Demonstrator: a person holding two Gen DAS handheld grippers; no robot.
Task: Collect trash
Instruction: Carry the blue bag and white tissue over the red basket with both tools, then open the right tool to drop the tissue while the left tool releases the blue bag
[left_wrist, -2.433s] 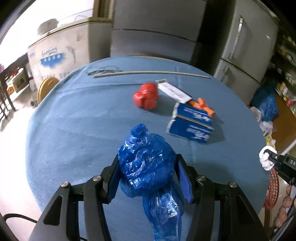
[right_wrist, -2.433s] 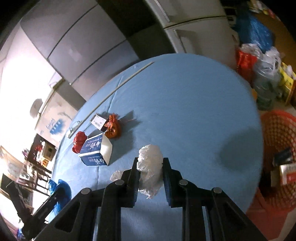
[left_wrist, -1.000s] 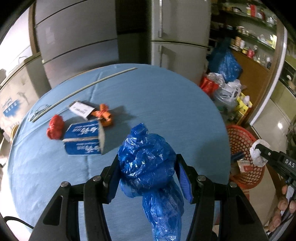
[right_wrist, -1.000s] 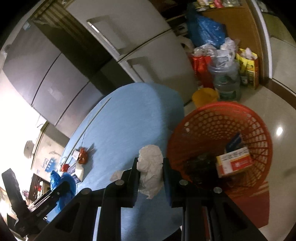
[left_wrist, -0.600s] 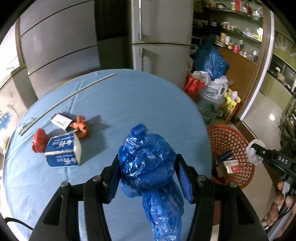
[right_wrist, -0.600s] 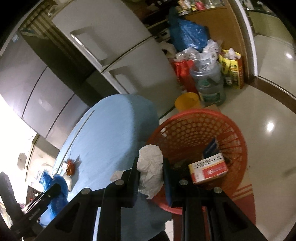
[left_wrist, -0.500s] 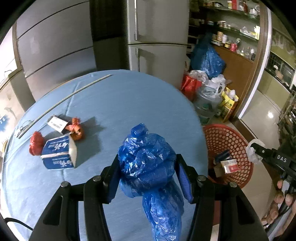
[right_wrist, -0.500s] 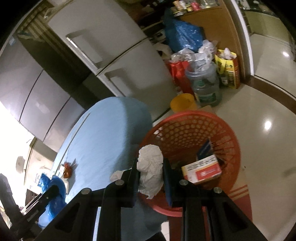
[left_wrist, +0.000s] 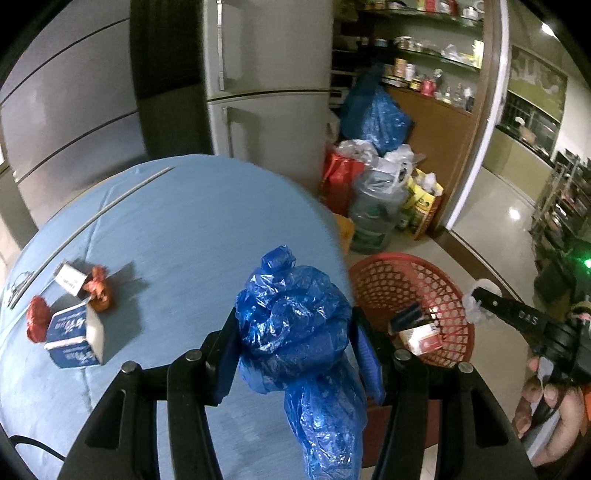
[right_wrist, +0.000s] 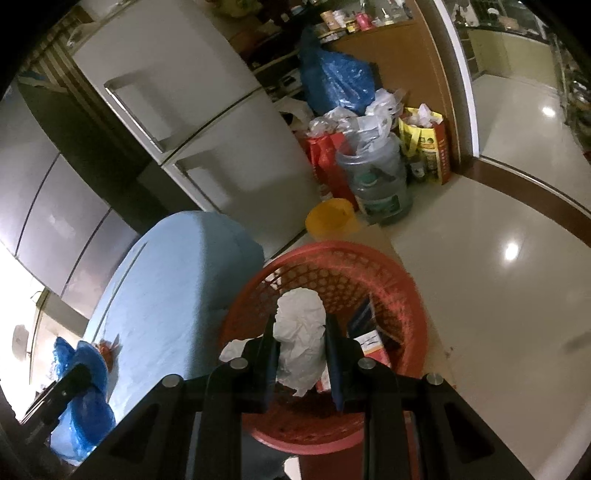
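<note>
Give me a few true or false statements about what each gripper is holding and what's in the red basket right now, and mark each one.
1. The left gripper grips a crumpled blue plastic bag. True.
2. The right gripper is empty. False: it is shut on a white crumpled paper.
3. The red basket stands on the table. False: it is on the floor beside the blue table.
4. A blue carton lies on the table. True.

My table (left_wrist: 192, 221) lies left of the basket (left_wrist: 373, 273), which stands on the floor (right_wrist: 498, 295) just beside the table's edge. In the basket lie two boxes (left_wrist: 421, 336) (one partly hidden). On the table's left part a carton (left_wrist: 74, 339) sits, a rod (left_wrist: 96, 218) behind it.
</note>
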